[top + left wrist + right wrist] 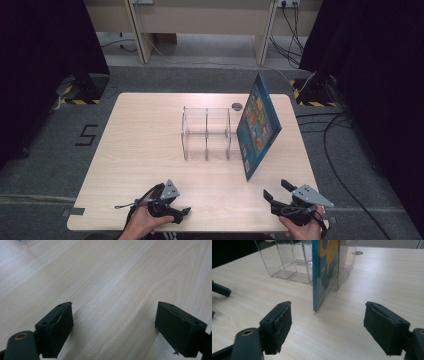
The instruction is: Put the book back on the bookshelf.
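Your right gripper [276, 192] is sitting released with its jaws spread wide and nothing between them, and the thing to go for looks like the thin blue picture book with the colourful cartoon cover [257, 125]. It's straight ahead of that gripper and well apart from it, standing on its bottom edge and tilted over against the clear plastic divided rack [206, 134]. In the right gripper view the book's near corner [319, 293] lines up almost dead centre between your jaws, so you're already aimed well.

My take: come in level and pinch the near vertical edge a bit above the table, not at the very bottom corner. It's only propped, so a nudge before you close could slide it flat or shove it into the rack. Close firmly before lifting, since a thin glossy cover will probably want to slip.

Your left gripper [186, 211] is also let go and empty, low over bare light wood tabletop [120, 277], off to the left and near the table's front edge. You could bring it up to steady the rack.

Stuff around: a small dark round disc [237, 106] set in the table beyond the rack, out of your path. Nothing sits between the right gripper and the book.
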Demonstrator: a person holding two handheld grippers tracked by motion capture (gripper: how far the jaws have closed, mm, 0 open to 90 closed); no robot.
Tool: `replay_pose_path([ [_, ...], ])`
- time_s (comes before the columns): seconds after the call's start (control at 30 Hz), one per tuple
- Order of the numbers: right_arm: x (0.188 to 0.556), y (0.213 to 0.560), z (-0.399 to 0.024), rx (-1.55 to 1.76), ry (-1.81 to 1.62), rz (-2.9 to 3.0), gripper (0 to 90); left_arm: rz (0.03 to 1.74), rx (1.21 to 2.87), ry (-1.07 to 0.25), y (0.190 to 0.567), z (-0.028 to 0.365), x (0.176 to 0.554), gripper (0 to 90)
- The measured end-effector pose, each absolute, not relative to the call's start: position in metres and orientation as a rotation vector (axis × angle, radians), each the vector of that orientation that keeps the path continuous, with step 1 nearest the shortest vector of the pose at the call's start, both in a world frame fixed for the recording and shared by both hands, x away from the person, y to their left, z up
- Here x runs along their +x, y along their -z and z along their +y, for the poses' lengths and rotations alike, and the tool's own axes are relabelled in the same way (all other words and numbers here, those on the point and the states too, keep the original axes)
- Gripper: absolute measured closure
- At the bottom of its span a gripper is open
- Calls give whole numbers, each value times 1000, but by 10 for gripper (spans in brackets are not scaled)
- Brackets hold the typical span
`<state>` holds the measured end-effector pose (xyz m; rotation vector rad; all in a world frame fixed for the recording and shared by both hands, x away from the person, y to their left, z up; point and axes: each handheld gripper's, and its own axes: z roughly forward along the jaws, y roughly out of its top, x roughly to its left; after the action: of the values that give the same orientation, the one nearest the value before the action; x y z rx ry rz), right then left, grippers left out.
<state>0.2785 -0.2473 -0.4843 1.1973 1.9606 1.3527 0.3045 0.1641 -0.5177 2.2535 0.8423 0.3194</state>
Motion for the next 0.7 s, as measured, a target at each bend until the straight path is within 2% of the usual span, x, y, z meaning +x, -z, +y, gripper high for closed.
replay_pose_path([
  [0.33,275,488,-247,1215,-1333,1994,169,840,2254,-319,518,164,304,138],
  [0.7,271,493,-248,1237,-1270,2068,165,837,2252,-318,518,165,304,138],
])
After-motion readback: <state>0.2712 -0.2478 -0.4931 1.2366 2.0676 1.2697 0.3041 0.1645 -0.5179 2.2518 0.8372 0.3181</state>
